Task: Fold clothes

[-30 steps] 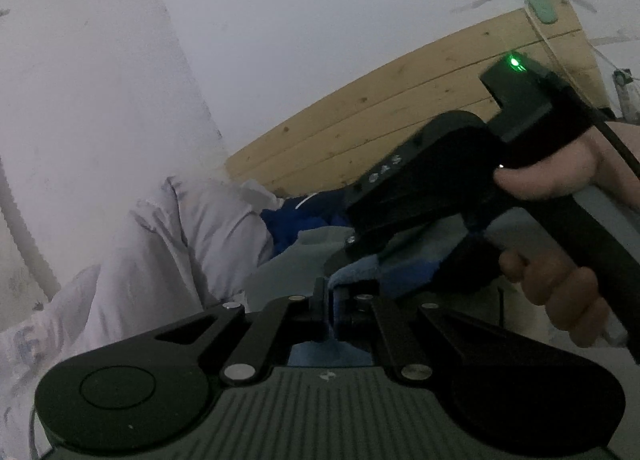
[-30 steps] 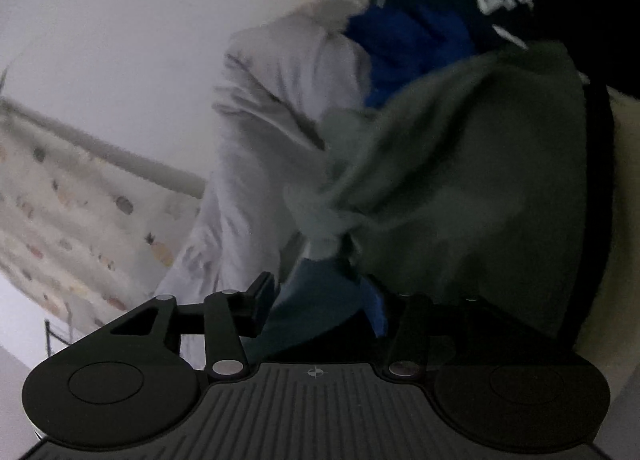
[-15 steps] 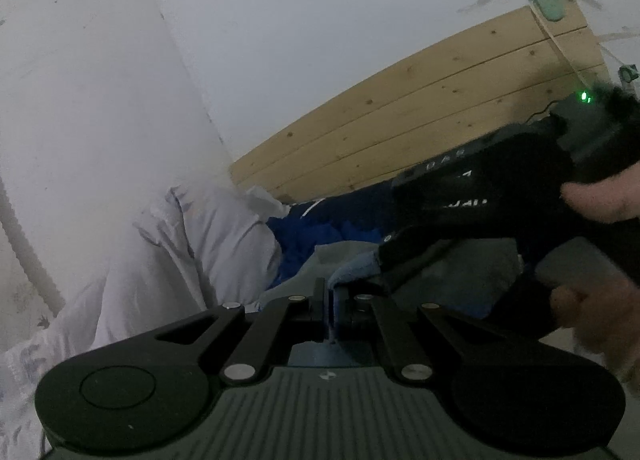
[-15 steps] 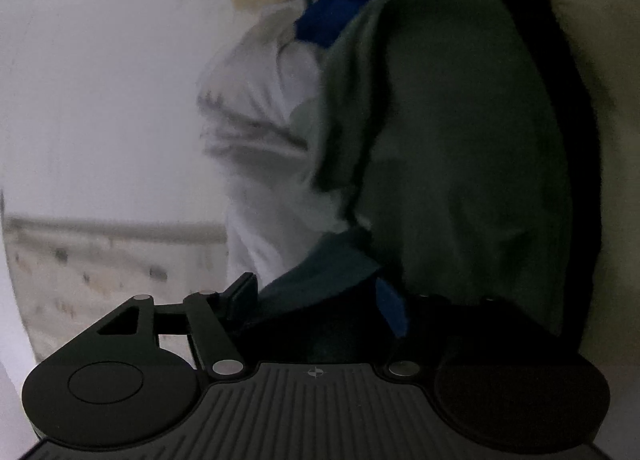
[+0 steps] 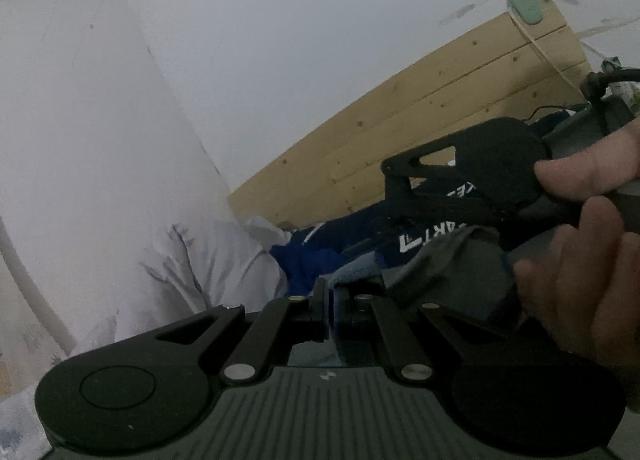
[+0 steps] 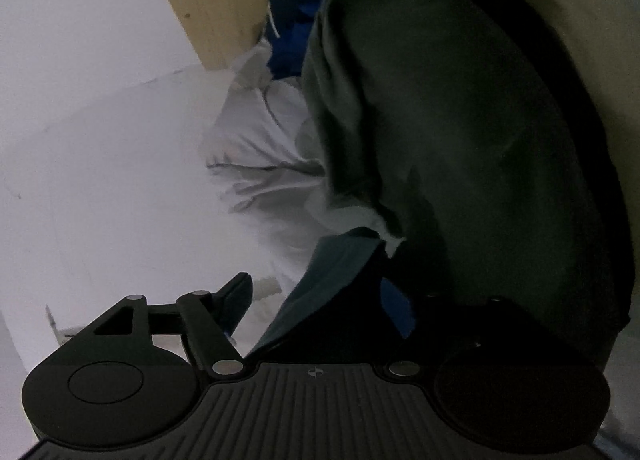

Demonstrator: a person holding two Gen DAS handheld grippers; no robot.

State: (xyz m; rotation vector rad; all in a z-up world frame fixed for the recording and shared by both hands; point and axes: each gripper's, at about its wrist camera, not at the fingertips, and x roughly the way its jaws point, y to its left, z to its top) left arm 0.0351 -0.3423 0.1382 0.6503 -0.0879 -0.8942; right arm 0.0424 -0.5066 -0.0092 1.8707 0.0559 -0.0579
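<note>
My left gripper [image 5: 332, 310] is shut on a blue-grey cloth edge [image 5: 358, 268] that runs into a dark grey-green garment [image 5: 452, 264]. A hand [image 5: 580, 280] holds my right gripper [image 5: 460, 176] above and right of that garment. In the right wrist view the right gripper [image 6: 320, 300] stands open: its left finger [image 6: 236, 298] is set wide, while the other finger is hidden under dark cloth. The blue-grey cloth edge [image 6: 320, 272] lies across the gap, and the grey-green garment [image 6: 460, 140] fills the right side.
A navy garment with white lettering [image 5: 416, 238] and a bright blue one [image 5: 308, 260] lie behind, against a white pillow [image 5: 200, 256]. A wooden headboard [image 5: 440, 100] with a green clip lamp [image 5: 524, 0] stands by the white wall [image 5: 280, 40].
The right gripper and the hand have moved rightwards and back from the left gripper. The right wrist view has turned, so the garment now hangs down its right side. Left gripper stays shut.
</note>
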